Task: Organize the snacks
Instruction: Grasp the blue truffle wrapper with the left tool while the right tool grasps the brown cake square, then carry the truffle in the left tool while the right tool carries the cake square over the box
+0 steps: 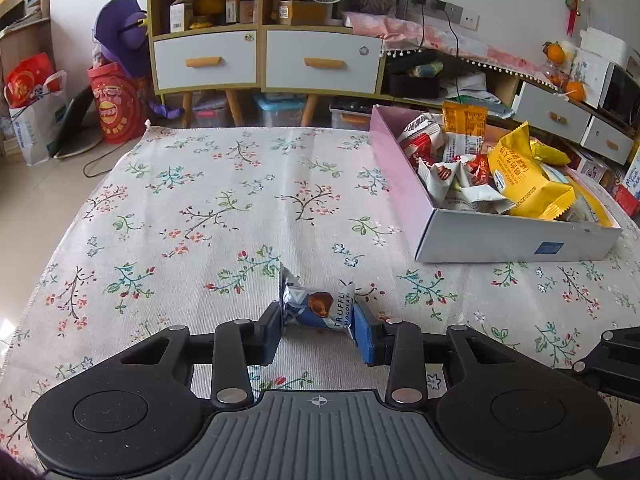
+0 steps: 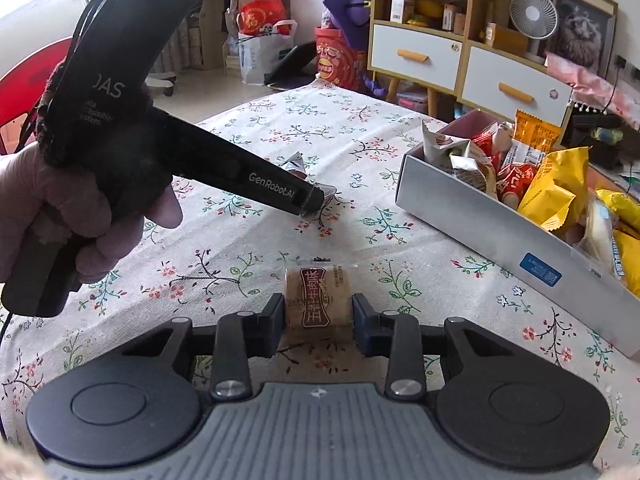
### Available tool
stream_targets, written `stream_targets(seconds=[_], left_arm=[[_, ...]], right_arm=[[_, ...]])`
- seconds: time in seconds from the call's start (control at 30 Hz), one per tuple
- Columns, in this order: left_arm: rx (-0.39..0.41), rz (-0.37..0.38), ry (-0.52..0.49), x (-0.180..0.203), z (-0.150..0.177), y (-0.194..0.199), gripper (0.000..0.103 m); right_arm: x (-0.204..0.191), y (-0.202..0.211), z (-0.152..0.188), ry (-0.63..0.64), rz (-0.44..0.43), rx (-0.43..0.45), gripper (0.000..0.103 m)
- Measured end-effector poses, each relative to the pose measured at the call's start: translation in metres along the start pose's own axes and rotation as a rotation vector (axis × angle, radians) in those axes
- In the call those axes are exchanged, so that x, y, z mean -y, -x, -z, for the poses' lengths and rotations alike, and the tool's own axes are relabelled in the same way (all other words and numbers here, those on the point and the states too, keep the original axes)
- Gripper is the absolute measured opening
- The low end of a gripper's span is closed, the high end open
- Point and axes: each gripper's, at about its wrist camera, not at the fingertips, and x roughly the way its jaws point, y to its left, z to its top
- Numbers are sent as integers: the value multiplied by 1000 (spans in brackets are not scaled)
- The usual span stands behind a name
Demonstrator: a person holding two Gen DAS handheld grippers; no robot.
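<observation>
My left gripper [image 1: 320,330] has its blue pads against both ends of a blue and silver truffle chocolate packet [image 1: 316,308] on the floral tablecloth [image 1: 200,208]. My right gripper [image 2: 319,322] has its pads at both sides of a brown snack in a clear wrapper [image 2: 318,300] on the cloth. The grey snack box [image 1: 512,236] with a pink inside wall holds several wrapped snacks, among them a yellow bag [image 1: 524,180]. It stands to the right in both views [image 2: 480,216]. The left gripper's body [image 2: 224,168] crosses the right wrist view, its tip on the chocolate packet [image 2: 296,166].
A yellow-framed cabinet [image 1: 264,60] with white drawers stands behind the table. A low shelf with pink cloth [image 1: 460,44] runs to the right. Red bags [image 1: 116,104] and a purple plush sit on the floor at the left. The table's far edge [image 1: 260,128] lies ahead.
</observation>
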Motion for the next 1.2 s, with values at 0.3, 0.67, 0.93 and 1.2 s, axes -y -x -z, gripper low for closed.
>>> stream_targets(seconds=[0.3,0.67,0.93,1.2], left_arm=[[4,12,83,-3,-9,10,34],[80,75,124,27,-30,33,34],[102,107,69,57,-41,38,35],[93,109,-111,85,-60,25,35]], right_arm=[[12,11,-10,-32,56,39,32],[55,37,-25,-190,177,143,32],[99,51,-24,-369,251,202,32],[144,47,-25,-475,318,198,32]])
